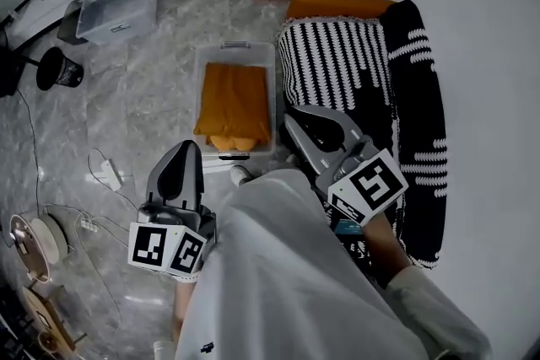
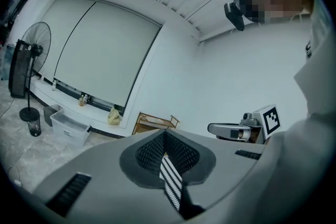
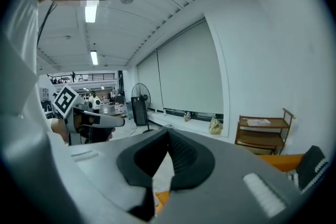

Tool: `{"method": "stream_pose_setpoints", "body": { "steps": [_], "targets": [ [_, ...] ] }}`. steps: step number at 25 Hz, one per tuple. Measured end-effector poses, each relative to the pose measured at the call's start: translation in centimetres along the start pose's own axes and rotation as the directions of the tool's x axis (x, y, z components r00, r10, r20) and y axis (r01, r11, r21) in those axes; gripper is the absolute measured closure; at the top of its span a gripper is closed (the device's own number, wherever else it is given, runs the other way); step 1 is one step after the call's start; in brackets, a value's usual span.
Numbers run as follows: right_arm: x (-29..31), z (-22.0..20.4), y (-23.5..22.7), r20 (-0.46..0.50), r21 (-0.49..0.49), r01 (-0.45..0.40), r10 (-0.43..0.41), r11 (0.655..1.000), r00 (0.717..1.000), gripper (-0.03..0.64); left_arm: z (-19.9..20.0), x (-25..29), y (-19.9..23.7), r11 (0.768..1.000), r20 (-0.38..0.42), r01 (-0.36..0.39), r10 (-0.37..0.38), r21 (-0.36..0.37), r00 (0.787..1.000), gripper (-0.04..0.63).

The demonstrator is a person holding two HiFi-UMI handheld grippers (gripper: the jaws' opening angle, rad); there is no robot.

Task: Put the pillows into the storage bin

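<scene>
The head camera is looking steeply down from over the person's chest, taking in the floor, the bin, and the left gripper and right gripper close beneath it. Each gripper camera is riding right behind its own jaws, facing almost level across the room. All three views are sharing the wooden shelf. Both gripper views are sharing the fan, and each is catching the other gripper.

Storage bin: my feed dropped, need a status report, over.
Both shut, empty: left gripper, right gripper. One orange pillow in storage bin; striped pillow outside, right of it. Bin open, nothing over it.
</scene>
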State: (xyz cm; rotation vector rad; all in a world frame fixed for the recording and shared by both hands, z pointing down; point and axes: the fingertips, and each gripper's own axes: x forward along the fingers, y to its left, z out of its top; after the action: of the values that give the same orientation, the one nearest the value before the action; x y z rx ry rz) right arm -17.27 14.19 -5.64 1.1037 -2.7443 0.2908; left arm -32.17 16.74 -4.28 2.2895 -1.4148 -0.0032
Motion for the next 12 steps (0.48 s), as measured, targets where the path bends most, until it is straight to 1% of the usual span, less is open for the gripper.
{"method": "stream_pose_setpoints", "body": {
  "steps": [5,12],
  "targets": [
    [-0.5,0.5,0.6,-0.014,0.009,-0.043,0.043,0.999,0.999,0.604,0.1,0.2,-0.8,1.000,-0.003,0.020,-0.020,-0.006,1.000,0.586],
    [-1.2,-0.4,0.6,-0.033,-0.007,-0.023,0.023,1.000,0.999,0.604,-1.1,-0.4,-1.3,0.999,-0.011,0.028,-0.029,-0.019,1.000,0.586]
  ]
}}
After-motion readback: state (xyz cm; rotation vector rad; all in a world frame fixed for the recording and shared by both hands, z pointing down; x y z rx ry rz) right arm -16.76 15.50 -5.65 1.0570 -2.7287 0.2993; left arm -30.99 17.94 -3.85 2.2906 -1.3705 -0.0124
